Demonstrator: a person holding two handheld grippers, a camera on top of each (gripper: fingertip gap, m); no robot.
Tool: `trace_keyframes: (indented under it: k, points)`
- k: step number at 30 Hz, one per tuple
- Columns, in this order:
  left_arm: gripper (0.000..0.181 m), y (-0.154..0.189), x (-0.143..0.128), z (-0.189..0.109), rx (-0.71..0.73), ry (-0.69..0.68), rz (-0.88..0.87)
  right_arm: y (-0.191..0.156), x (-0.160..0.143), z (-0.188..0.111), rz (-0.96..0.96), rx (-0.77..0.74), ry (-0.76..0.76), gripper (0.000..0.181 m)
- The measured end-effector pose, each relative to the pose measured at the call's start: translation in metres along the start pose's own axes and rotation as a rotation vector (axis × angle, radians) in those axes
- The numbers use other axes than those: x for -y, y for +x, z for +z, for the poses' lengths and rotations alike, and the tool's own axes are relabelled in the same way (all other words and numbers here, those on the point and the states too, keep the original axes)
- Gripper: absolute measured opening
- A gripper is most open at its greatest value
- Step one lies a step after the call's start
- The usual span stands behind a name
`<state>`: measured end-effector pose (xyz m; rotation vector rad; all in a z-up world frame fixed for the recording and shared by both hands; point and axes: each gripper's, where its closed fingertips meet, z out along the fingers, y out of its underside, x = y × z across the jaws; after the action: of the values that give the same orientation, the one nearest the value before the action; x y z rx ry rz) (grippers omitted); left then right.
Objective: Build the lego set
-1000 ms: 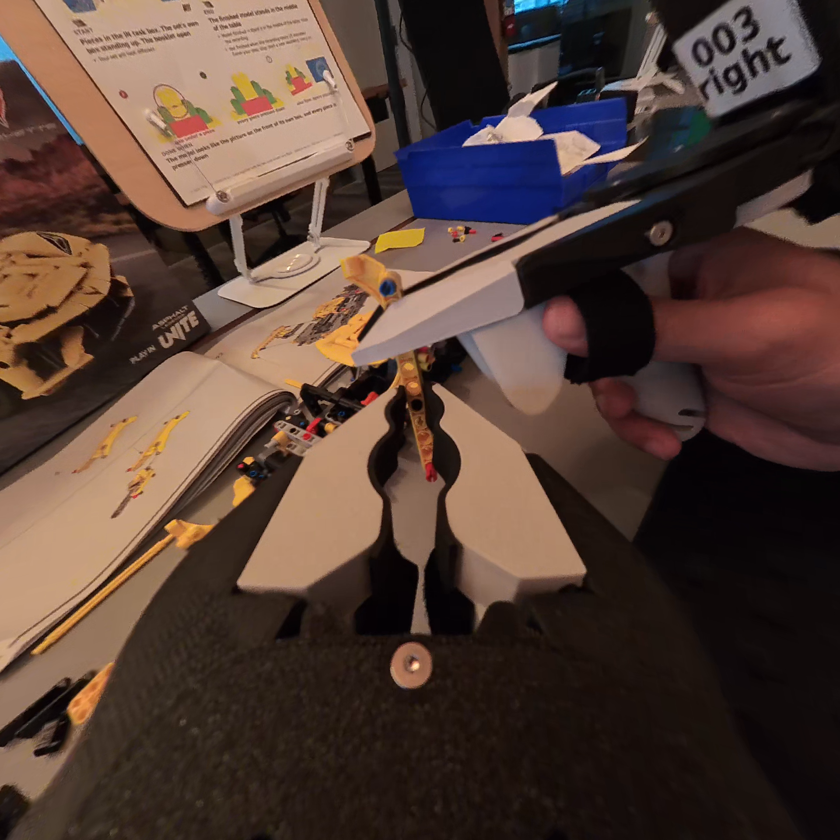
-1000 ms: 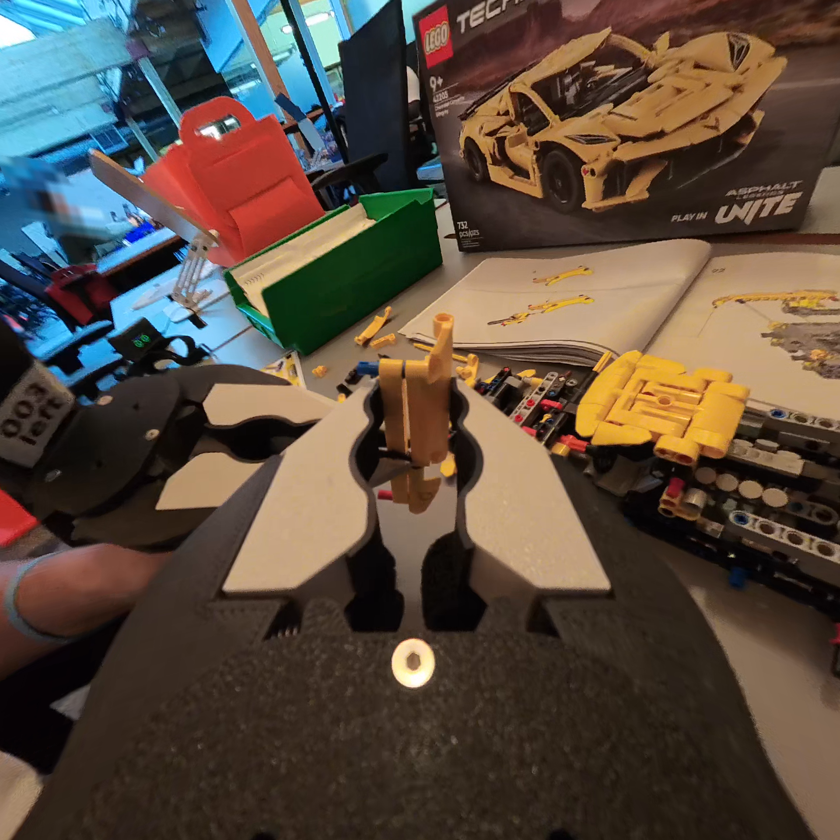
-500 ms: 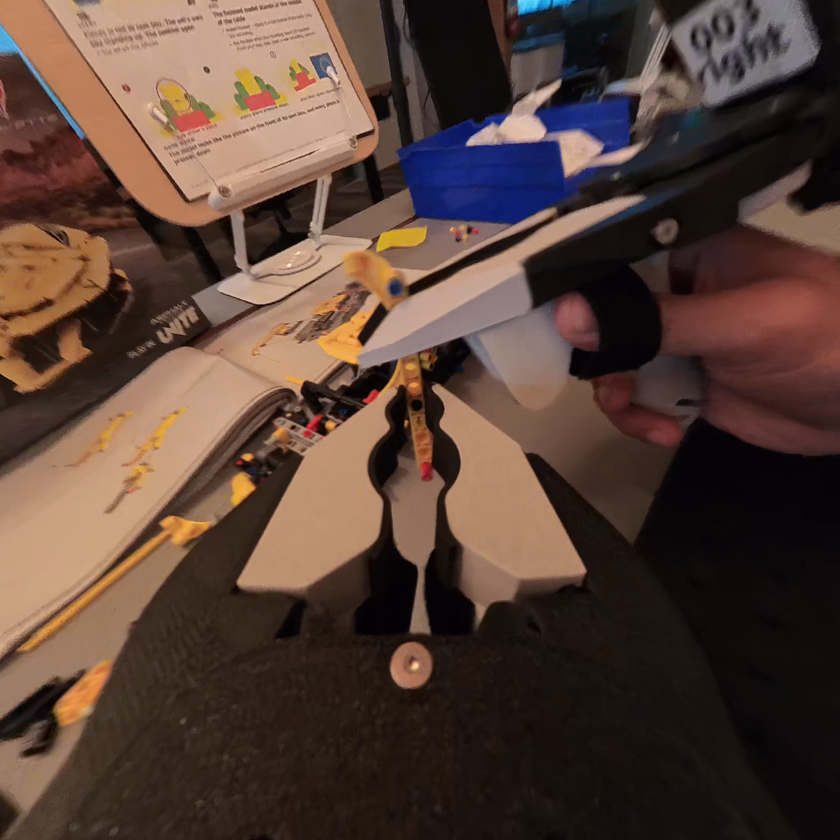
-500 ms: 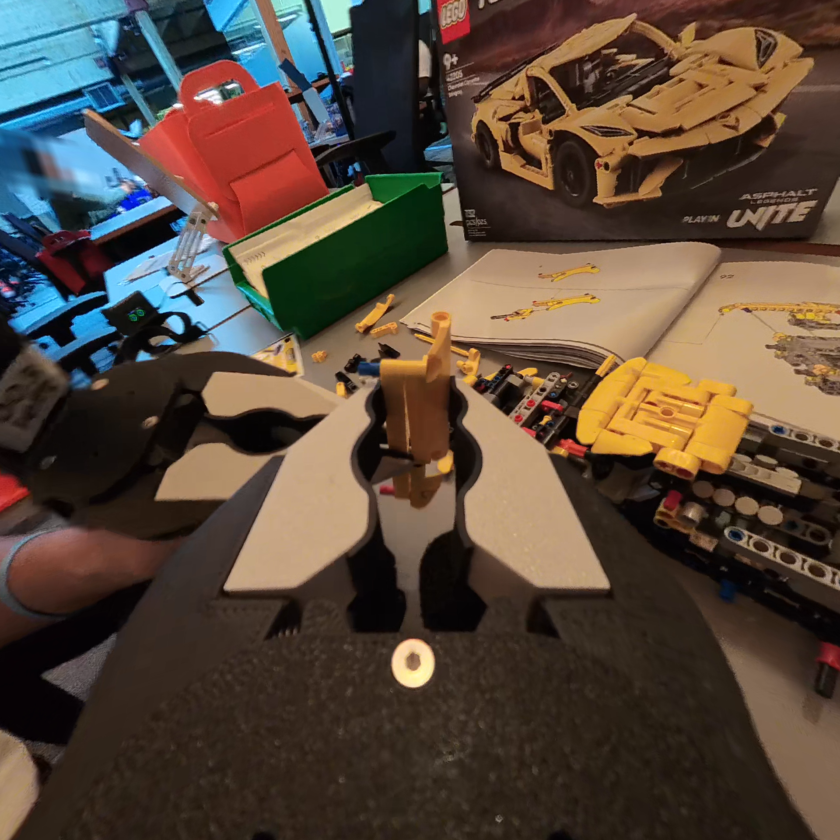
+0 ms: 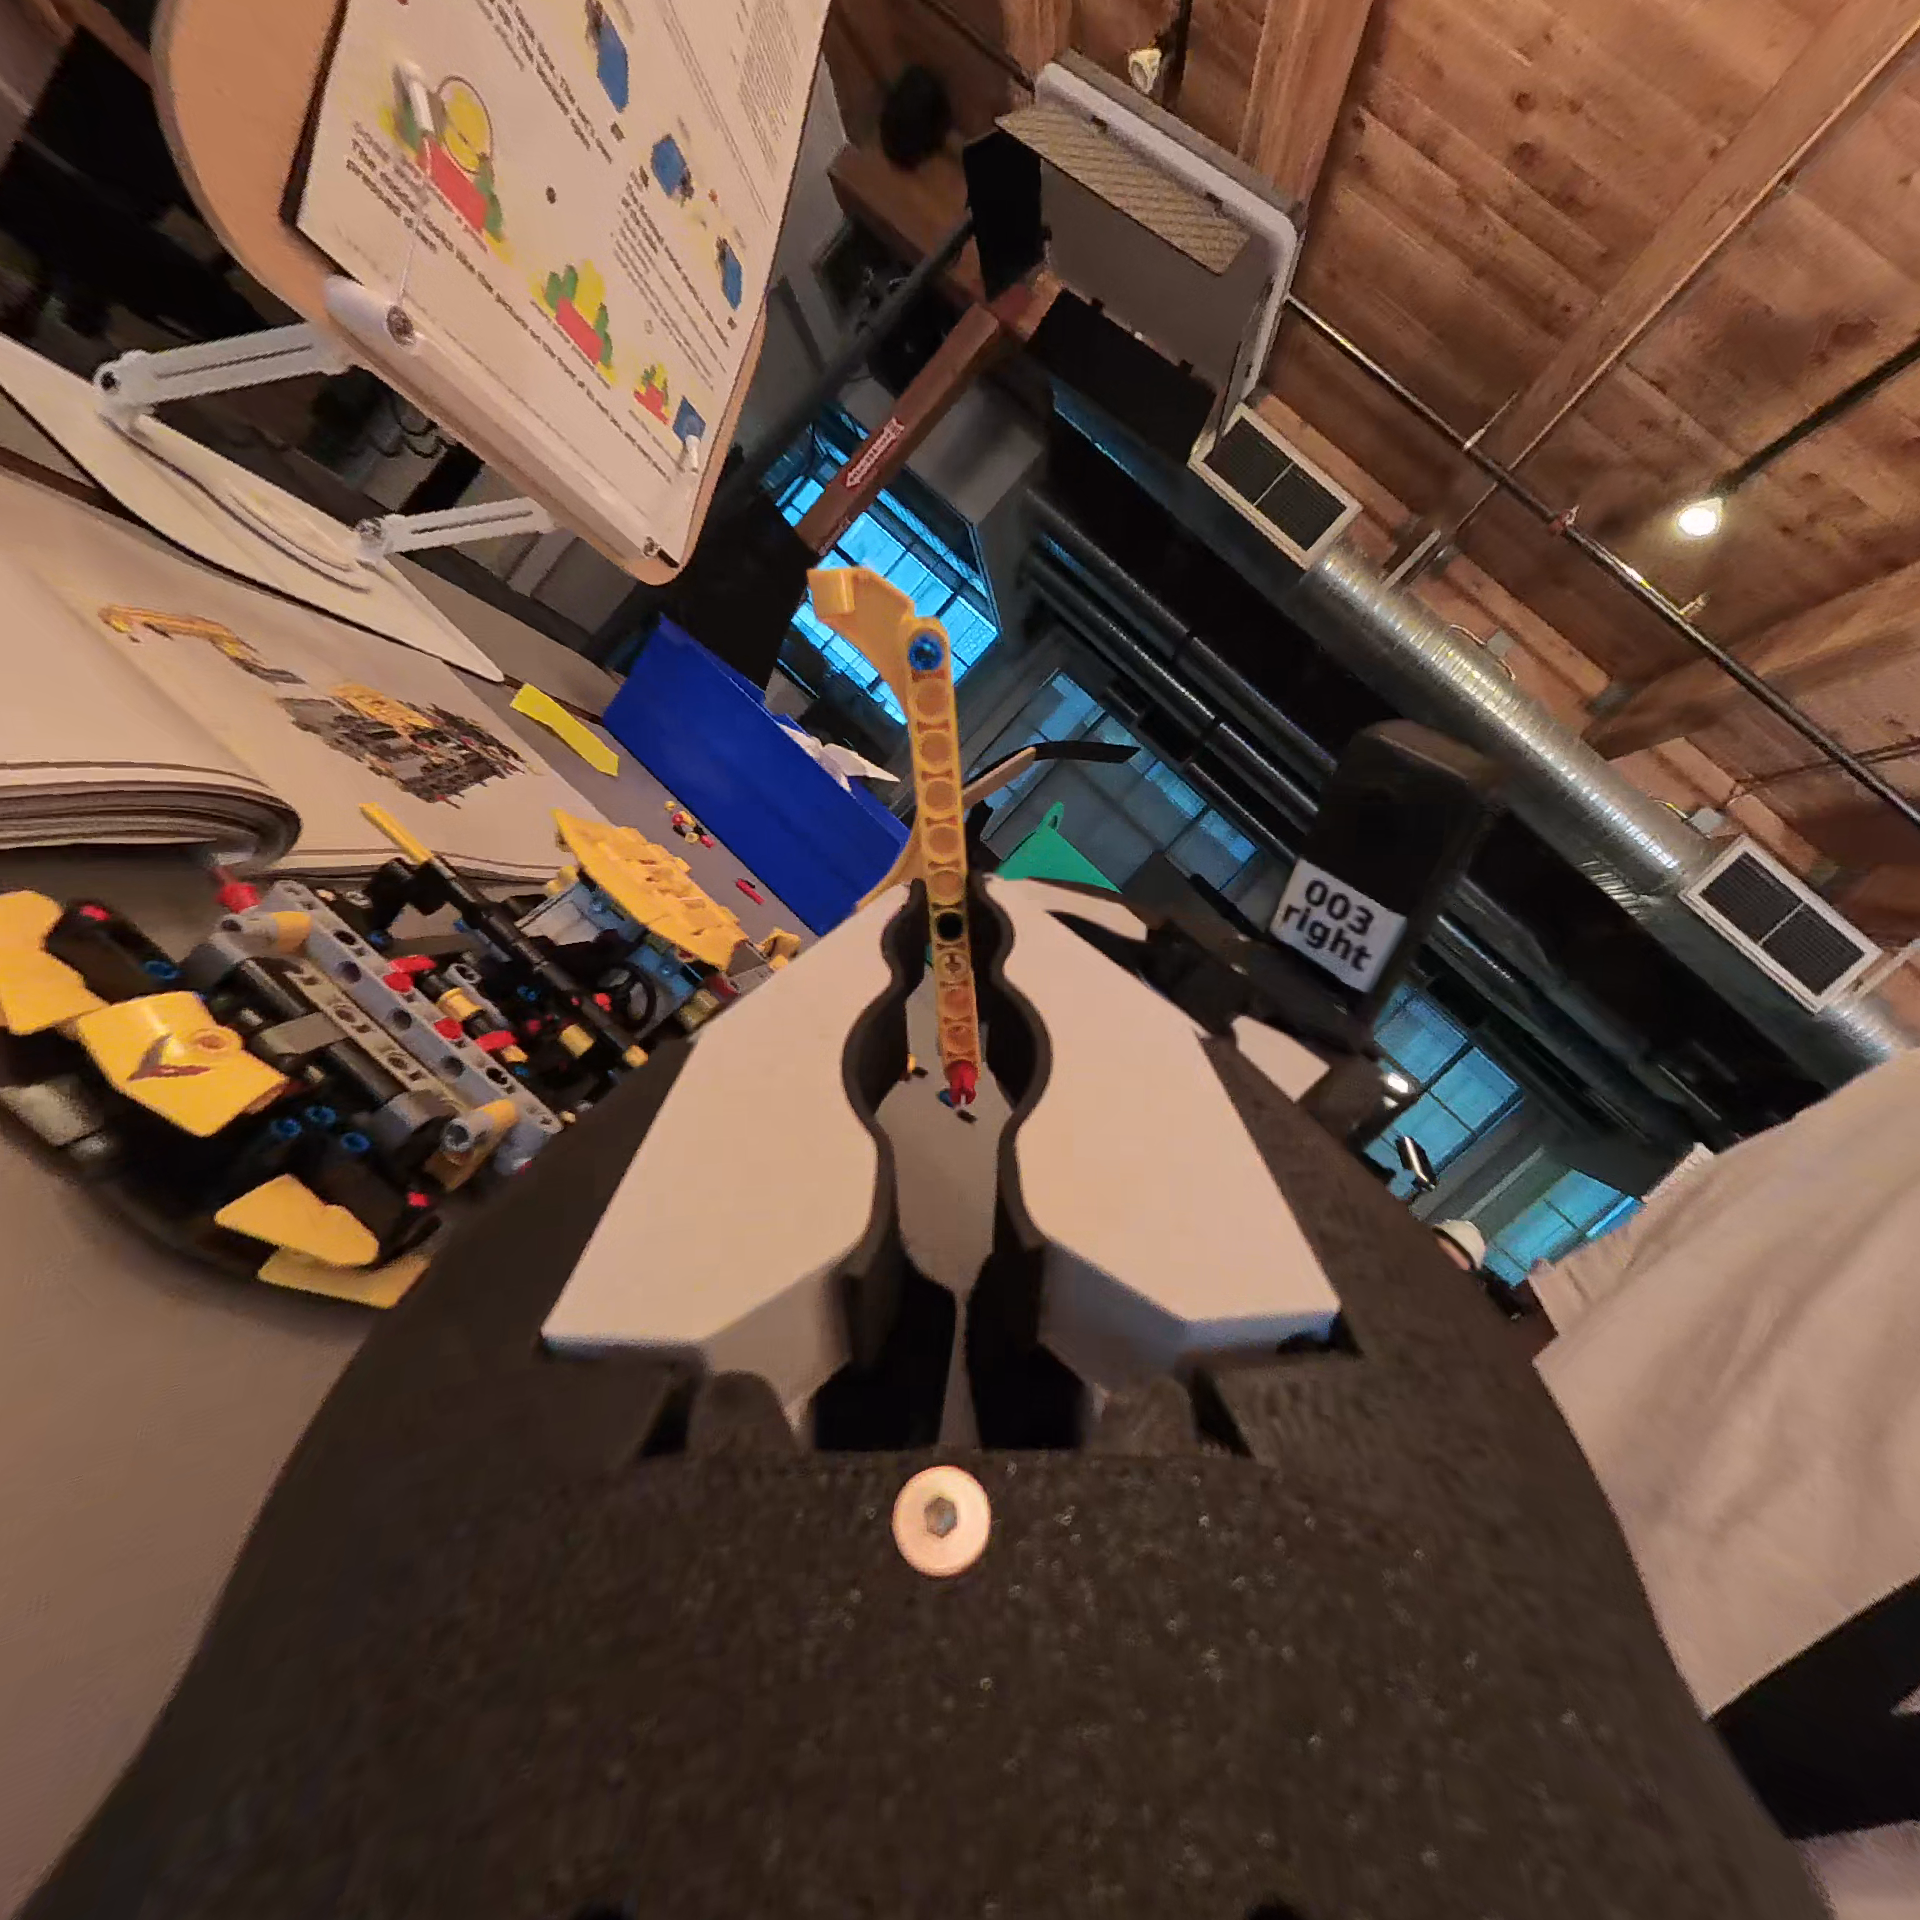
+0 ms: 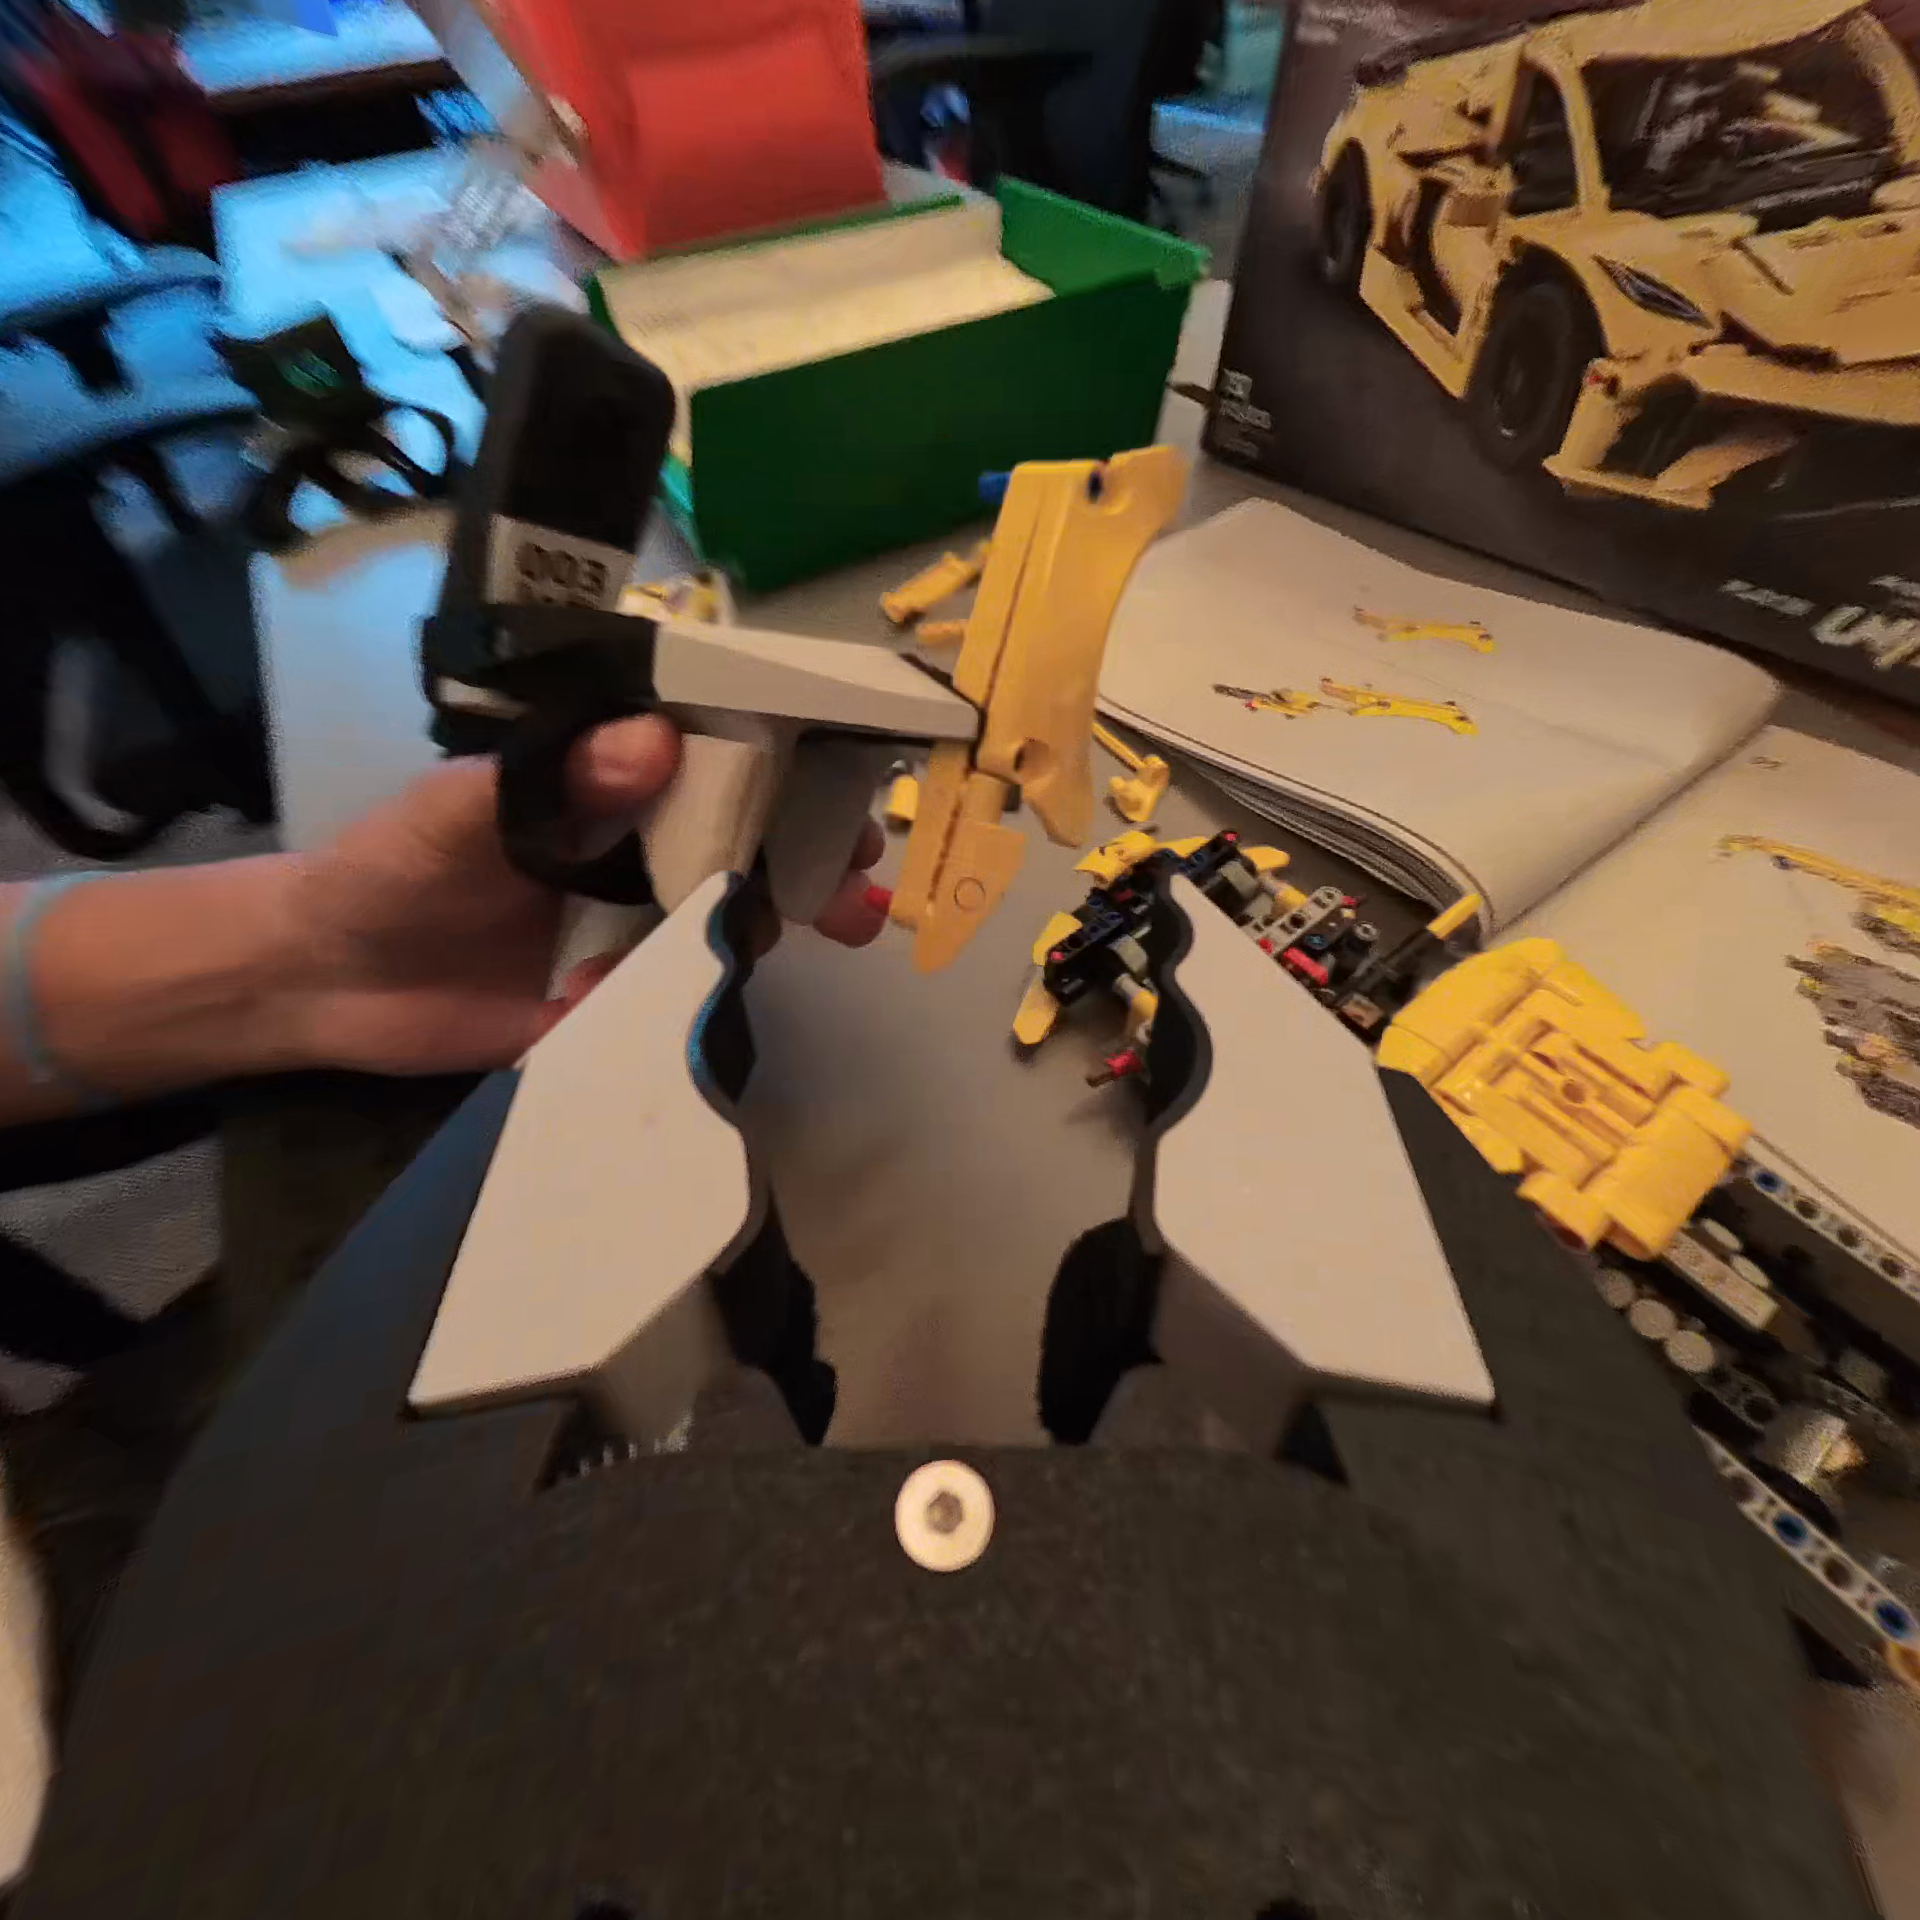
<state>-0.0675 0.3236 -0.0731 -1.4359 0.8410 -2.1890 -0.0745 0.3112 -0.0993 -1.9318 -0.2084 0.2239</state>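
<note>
Pieces (image 6: 940, 597) litter the table beyond your left gripper (image 5: 943, 914) clamping the yellow panel assembly (image 6: 1023, 707), your right gripper (image 6: 951, 914) spread wide above clear tabletop (image 6: 935, 1143).

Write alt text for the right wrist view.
The left gripper, held in a hand, is shut on a yellow lego panel assembly above the table. The right gripper is open and empty in front, with a half-built car and manual beyond.

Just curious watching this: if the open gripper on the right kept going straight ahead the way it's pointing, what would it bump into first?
Probably the small black-and-yellow sub-assembly on the table, between the right gripper's open fingertips; depth is unclear.
</note>
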Motion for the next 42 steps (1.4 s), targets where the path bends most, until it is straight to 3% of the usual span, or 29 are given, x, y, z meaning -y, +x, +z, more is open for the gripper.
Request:
trace_keyframes:
  k: [3, 6, 7, 12, 16, 19, 21, 24, 32, 42]
  points:
    - [0.007, 0.006, -0.006, 0.004, -0.028, -0.006, -0.022, 0.006, 0.002, 0.011, -0.087, -0.143, -0.028, 0.071]
    - [0.007, 0.009, -0.009, 0.005, -0.037, -0.012, -0.018, 0.009, 0.002, 0.011, -0.121, -0.165, -0.045, 0.042]
    - [0.007, 0.010, -0.010, 0.005, -0.036, -0.022, -0.008, 0.011, 0.002, 0.010, -0.133, -0.175, -0.042, 0.040]
    - [0.014, 0.005, -0.007, 0.002, 0.004, -0.017, 0.020, 0.018, -0.008, 0.003, -0.211, -0.160, -0.122, 0.038]
    - [0.007, 0.006, -0.009, 0.003, -0.015, -0.036, 0.015, 0.013, -0.019, 0.003, -0.279, -0.096, -0.186, 0.037]
    - [0.007, 0.005, -0.010, 0.004, 0.012, -0.045, 0.049, 0.020, -0.016, 0.002, -0.257, -0.123, -0.177, 0.036]
    - [0.007, 0.003, -0.009, 0.003, 0.017, -0.033, 0.025, 0.022, -0.010, 0.002, -0.248, -0.160, -0.141, 0.045]
    - [0.007, 0.000, -0.010, 0.003, 0.016, -0.034, -0.002, 0.020, -0.008, 0.005, -0.270, -0.189, -0.144, 0.032]
    - [0.007, -0.002, -0.012, 0.004, 0.050, -0.044, 0.033, 0.022, -0.013, 0.007, -0.332, -0.252, -0.199, 0.030]
    - [0.007, -0.005, -0.014, 0.004, 0.064, -0.058, 0.034, 0.023, -0.017, 0.008, -0.256, -0.206, -0.214, 0.029]
